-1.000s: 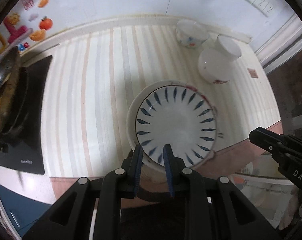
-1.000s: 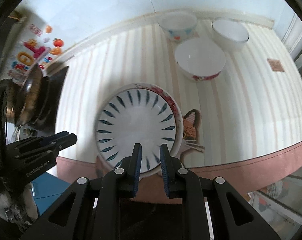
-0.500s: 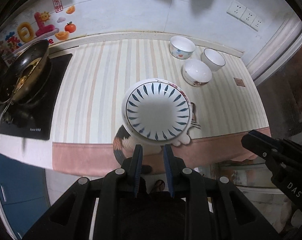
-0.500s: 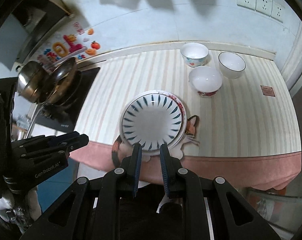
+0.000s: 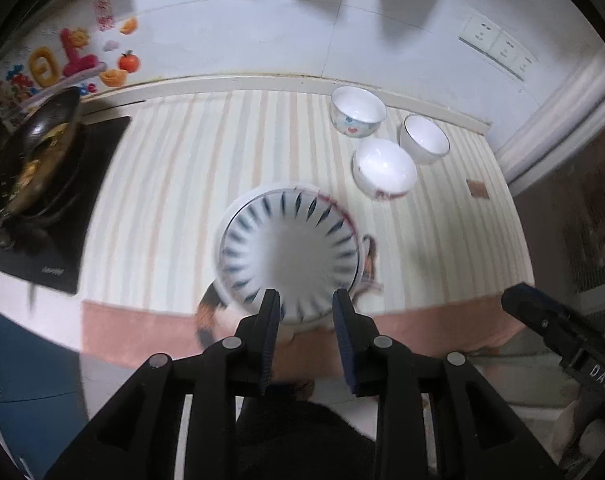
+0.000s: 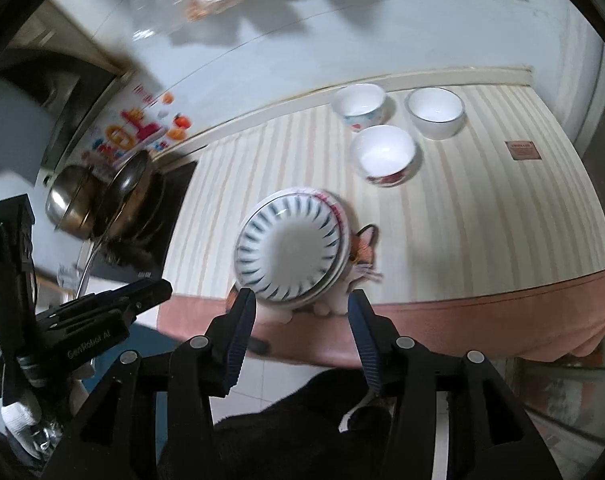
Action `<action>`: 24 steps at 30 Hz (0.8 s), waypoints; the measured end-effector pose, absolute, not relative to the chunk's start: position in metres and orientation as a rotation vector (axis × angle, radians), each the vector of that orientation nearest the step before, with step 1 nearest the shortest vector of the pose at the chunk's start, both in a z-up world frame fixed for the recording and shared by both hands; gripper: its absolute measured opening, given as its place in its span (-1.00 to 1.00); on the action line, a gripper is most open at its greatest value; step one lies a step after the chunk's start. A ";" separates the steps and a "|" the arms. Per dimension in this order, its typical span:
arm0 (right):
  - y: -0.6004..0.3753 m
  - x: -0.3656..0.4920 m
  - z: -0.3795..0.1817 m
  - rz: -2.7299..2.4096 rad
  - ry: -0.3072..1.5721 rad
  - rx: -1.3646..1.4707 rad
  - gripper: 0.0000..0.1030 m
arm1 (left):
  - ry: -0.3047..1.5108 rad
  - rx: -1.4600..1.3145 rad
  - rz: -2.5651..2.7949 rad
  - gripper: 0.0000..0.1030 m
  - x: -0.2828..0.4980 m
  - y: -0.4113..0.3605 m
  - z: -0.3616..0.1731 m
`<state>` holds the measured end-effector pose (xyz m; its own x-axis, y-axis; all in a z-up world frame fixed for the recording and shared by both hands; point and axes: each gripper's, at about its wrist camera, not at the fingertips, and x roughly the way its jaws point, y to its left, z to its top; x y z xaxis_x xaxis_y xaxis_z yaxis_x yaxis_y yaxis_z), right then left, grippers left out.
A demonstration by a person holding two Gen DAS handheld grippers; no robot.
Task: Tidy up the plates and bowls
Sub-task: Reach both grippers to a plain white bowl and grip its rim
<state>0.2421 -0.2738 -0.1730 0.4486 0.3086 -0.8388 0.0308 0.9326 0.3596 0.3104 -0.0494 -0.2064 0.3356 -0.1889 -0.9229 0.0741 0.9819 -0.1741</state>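
Left wrist view: stacked plates (image 5: 288, 248) lie near the striped bench's (image 5: 162, 184) front edge, just ahead of the left gripper (image 5: 306, 306), whose jaws stand moderately parted, holding nothing; three bowls (image 5: 384, 168) sit beyond. Right wrist view: the right gripper (image 6: 302, 308) shows jaws spread wide and empty below the plates (image 6: 290, 250).

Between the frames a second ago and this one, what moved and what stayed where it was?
Both grippers, left gripper and right gripper, pulled back from the stack of white plates with blue leaf-pattern rims and opened wider, holding nothing. The stack stayed on the striped countertop; the three white bowls kept their places.
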 end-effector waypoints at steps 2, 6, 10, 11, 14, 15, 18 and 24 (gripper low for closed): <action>-0.292 0.268 -0.184 0.138 1.099 0.367 -0.01 | 1.231 -0.112 -0.192 -0.51 0.340 -0.057 -0.216; -0.322 0.318 -0.213 0.057 1.122 0.415 -0.01 | 1.272 -0.065 -0.220 -0.51 0.408 -0.079 -0.245; -0.352 0.383 -0.256 -0.012 1.172 0.449 -0.01 | 1.357 -0.080 -0.273 -0.51 0.469 -0.097 -0.285; -0.357 0.395 -0.266 -0.025 1.183 0.454 -0.01 | 1.378 -0.093 -0.294 -0.51 0.486 -0.104 -0.298; -0.372 0.437 -0.301 -0.045 1.236 0.471 -0.01 | 1.434 -0.088 -0.328 -0.51 0.521 -0.121 -0.329; -0.376 0.447 -0.310 -0.044 1.249 0.476 -0.01 | 1.450 -0.082 -0.338 -0.51 0.527 -0.127 -0.337; -0.385 0.480 -0.339 -0.047 1.286 0.493 -0.01 | 1.524 -0.078 -0.368 -0.51 0.549 -0.148 -0.368; -0.400 0.524 -0.382 -0.002 1.359 0.544 -0.22 | 1.567 -0.083 -0.372 -0.54 0.561 -0.170 -0.397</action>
